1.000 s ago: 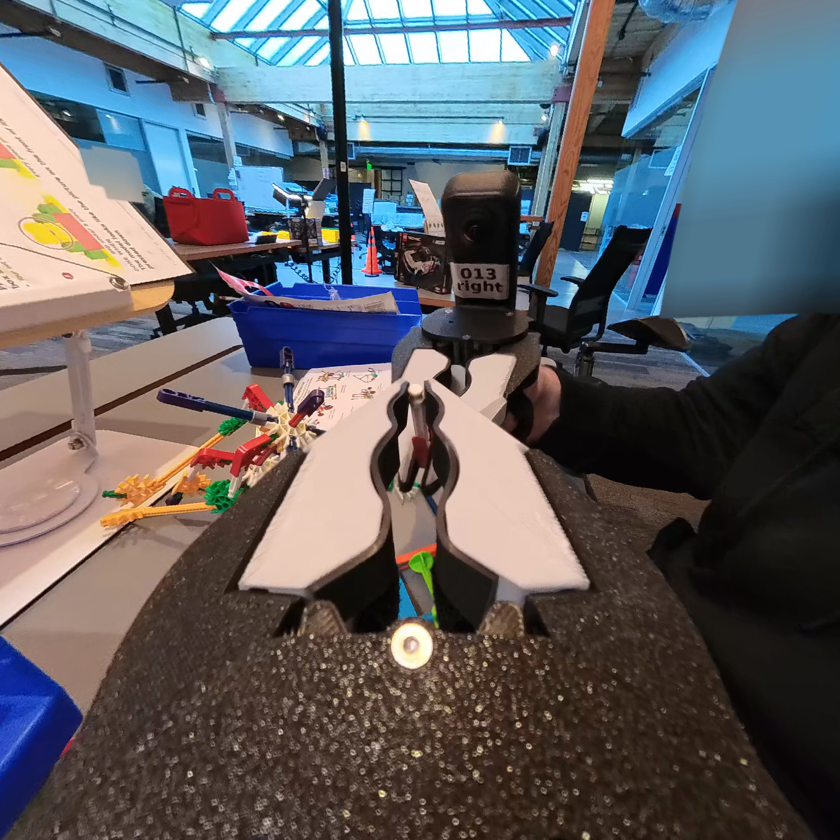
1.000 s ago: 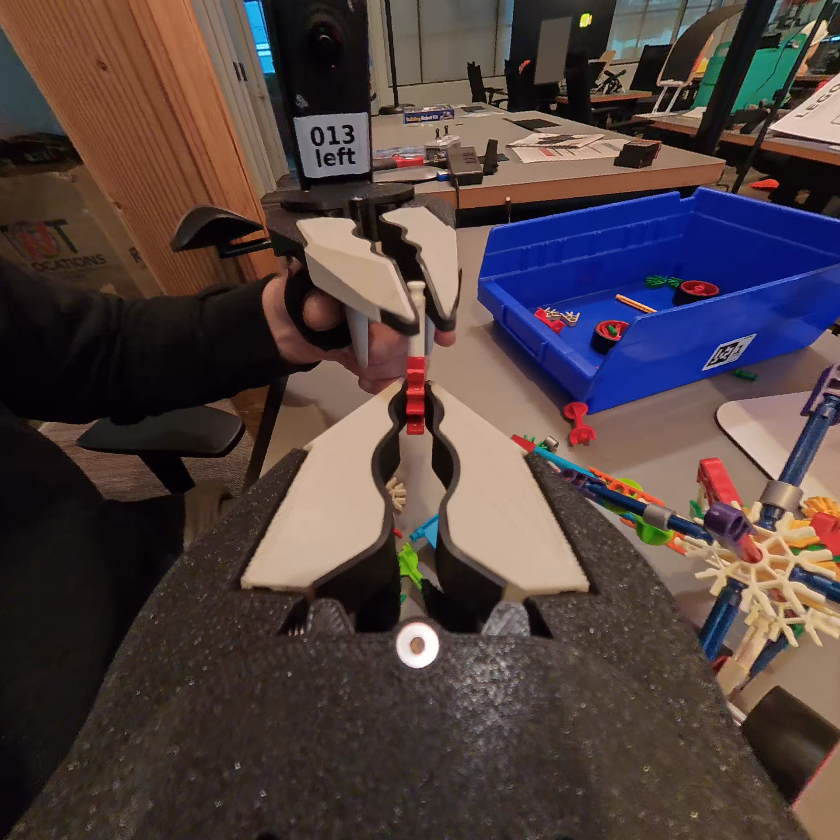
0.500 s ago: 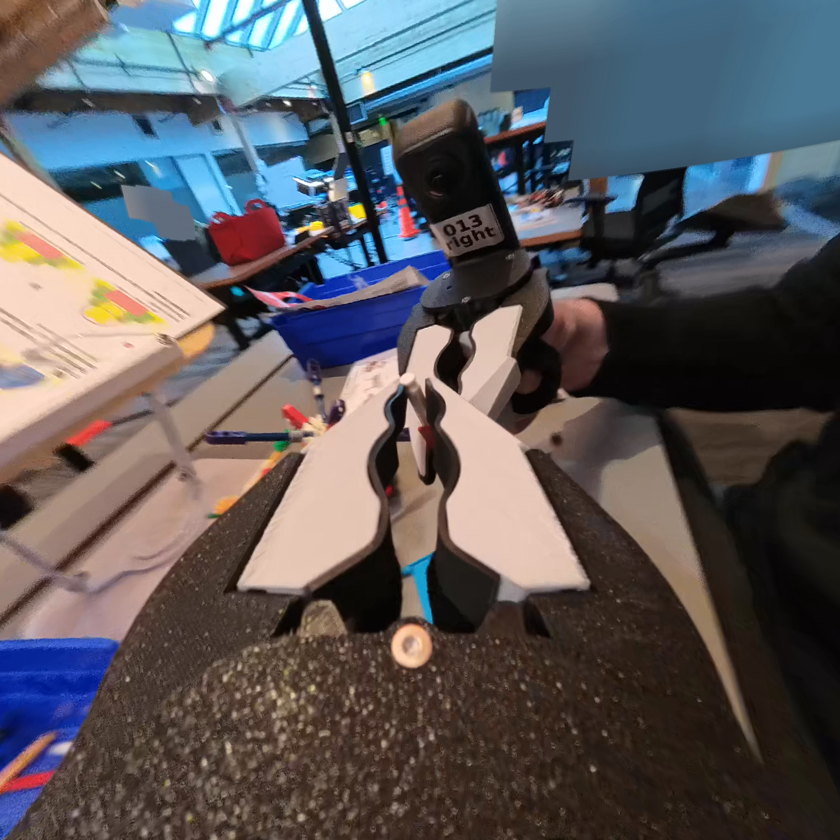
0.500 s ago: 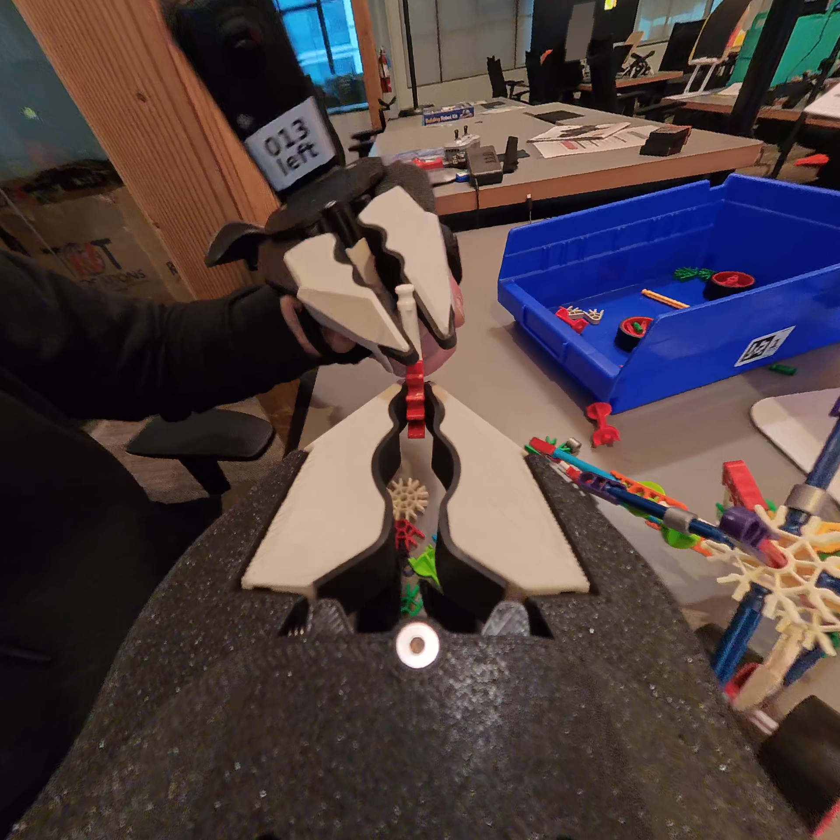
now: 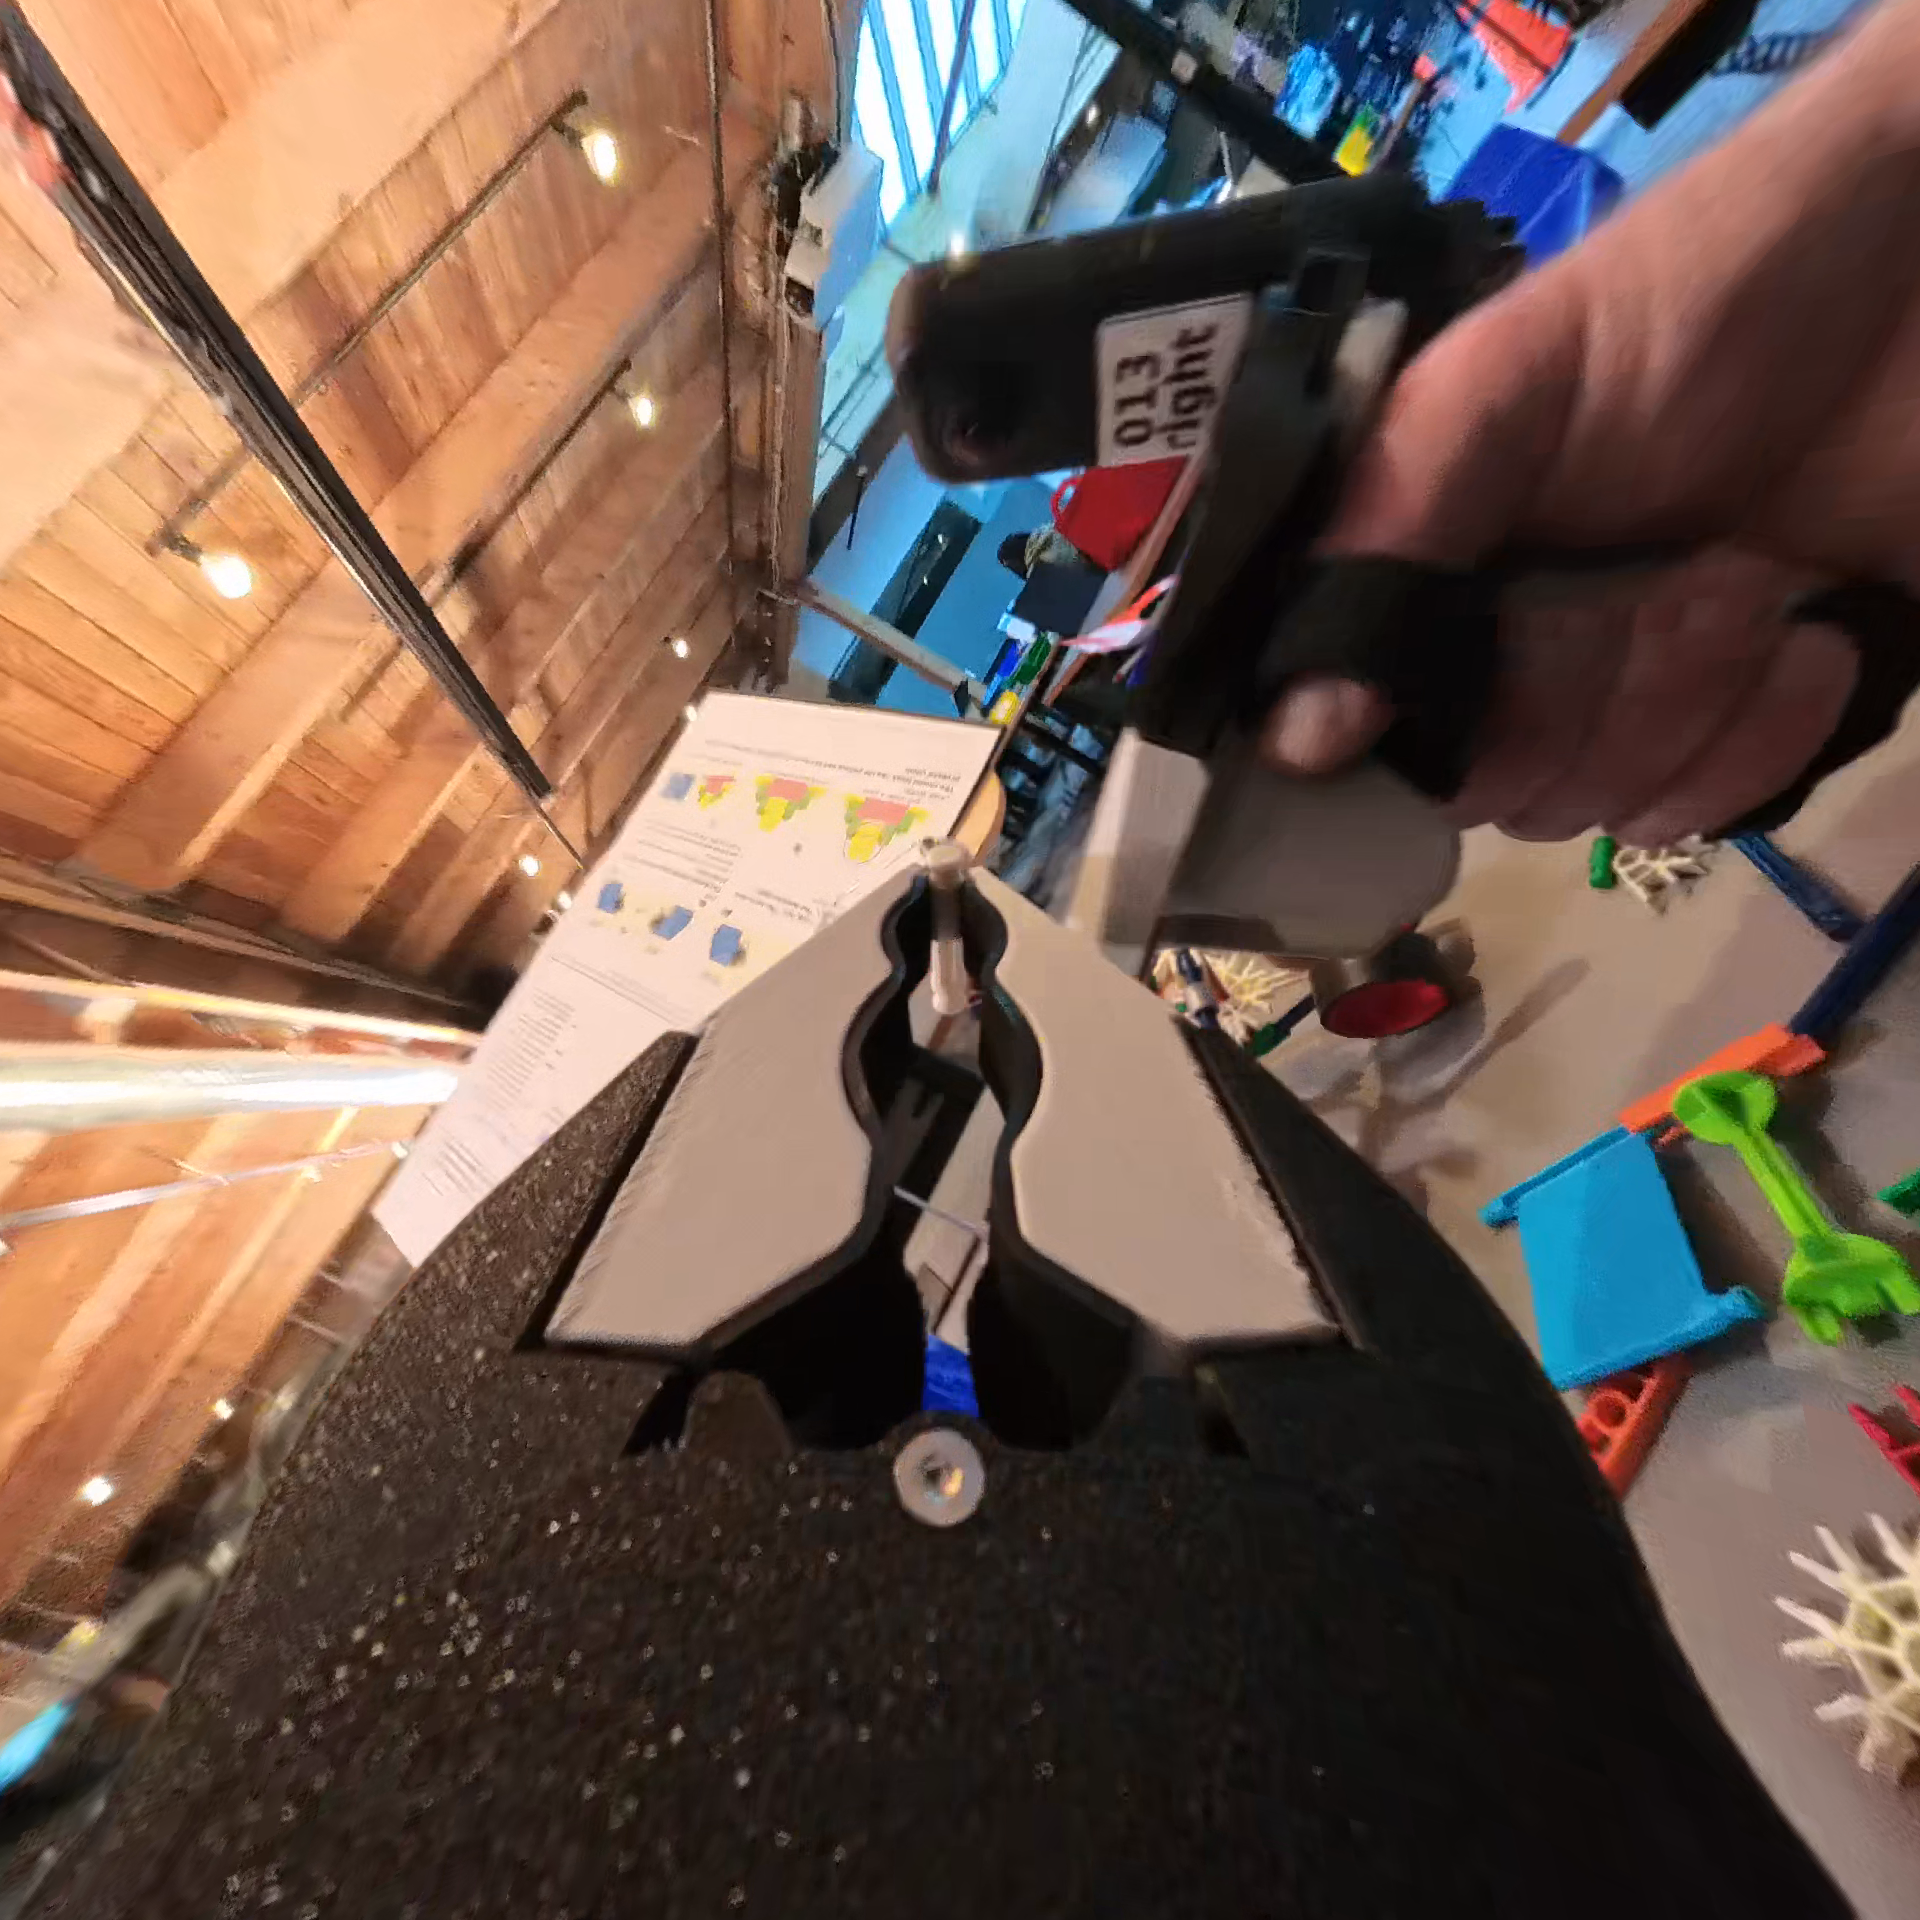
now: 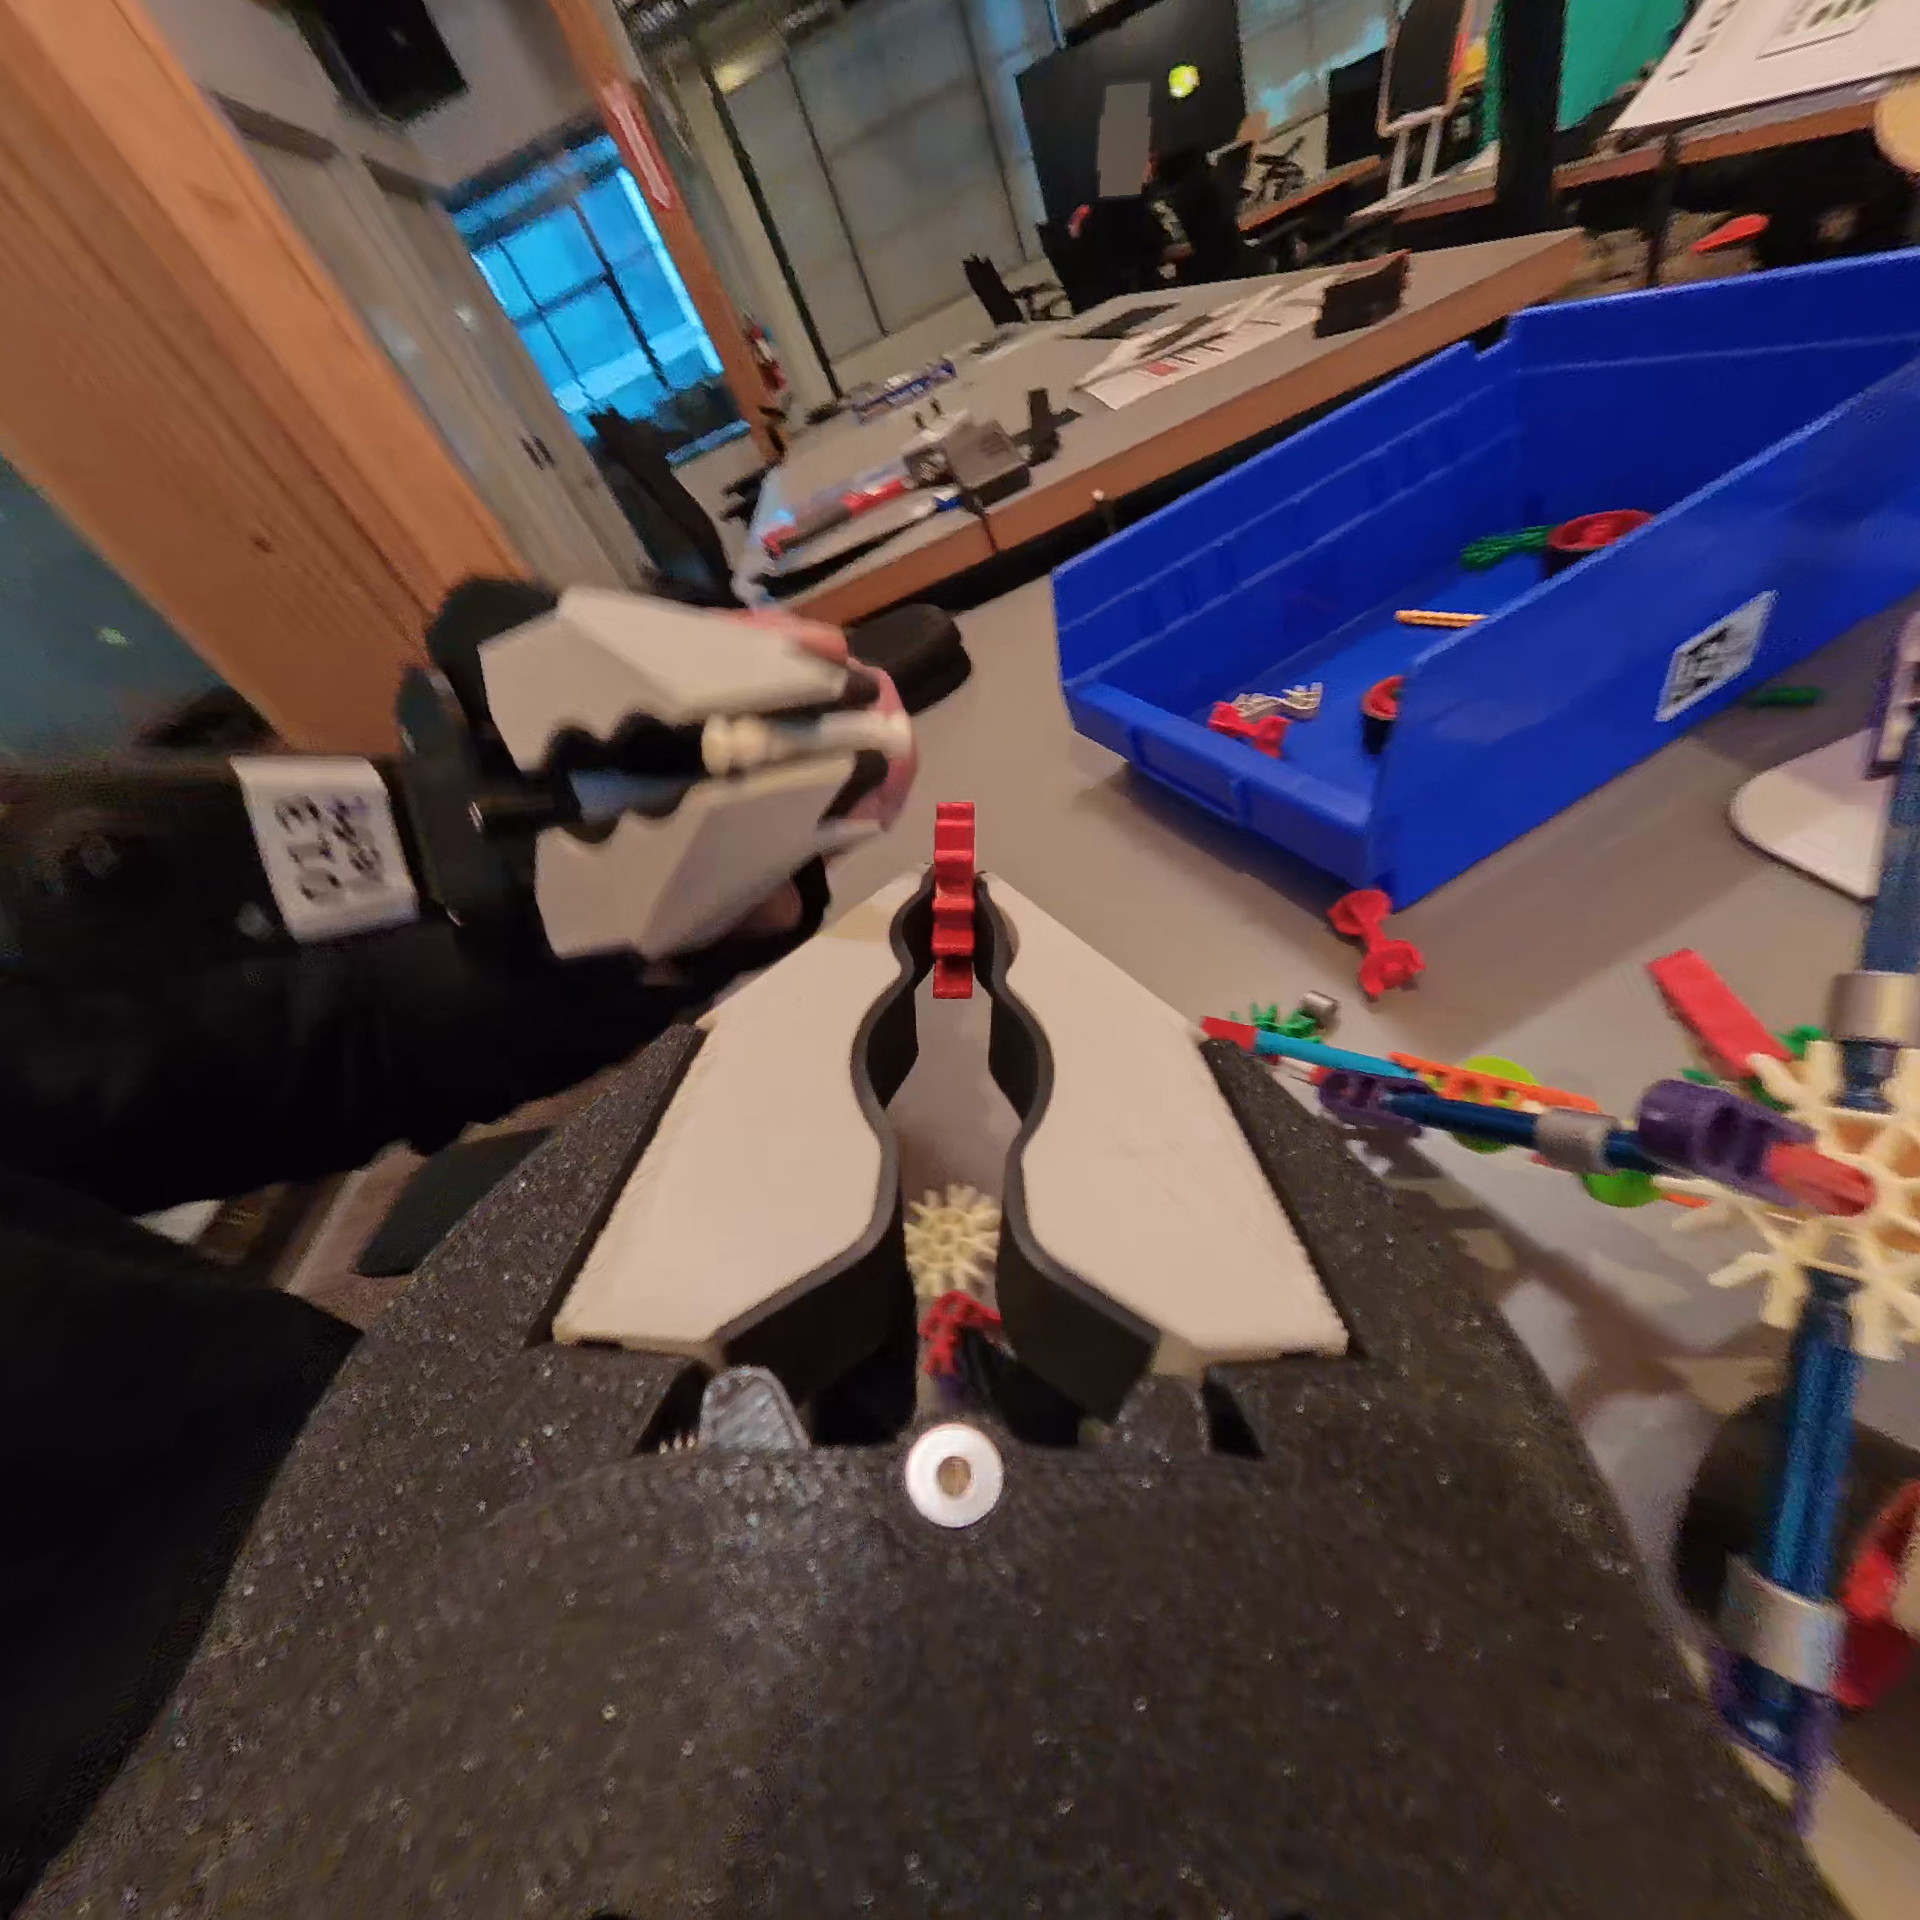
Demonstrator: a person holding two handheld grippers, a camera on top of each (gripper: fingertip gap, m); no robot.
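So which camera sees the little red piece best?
The right wrist view: the red piece sits sharp and unblocked, pinched at the right gripper tips. The left wrist view shows that gripper only from the side, blurred, and the piece cannot be seen there.

My left gripper (image 5: 940, 914) is showing two pale grey fingers (image 5: 769, 1132) with wavy black inner edges, set in a black speckled foam-like body (image 5: 935, 1662) with one silver screw (image 5: 938, 1476) at the middle. My right gripper (image 6: 951, 914) is looking the same: grey fingers (image 6: 1143, 1174), black rippled rims, speckled black shell (image 6: 935, 1714), a white washer (image 6: 953, 1474). Each is carrying a black camera block with a white label (image 5: 1164, 384). I am wearing a black sleeve (image 6: 156, 1049).
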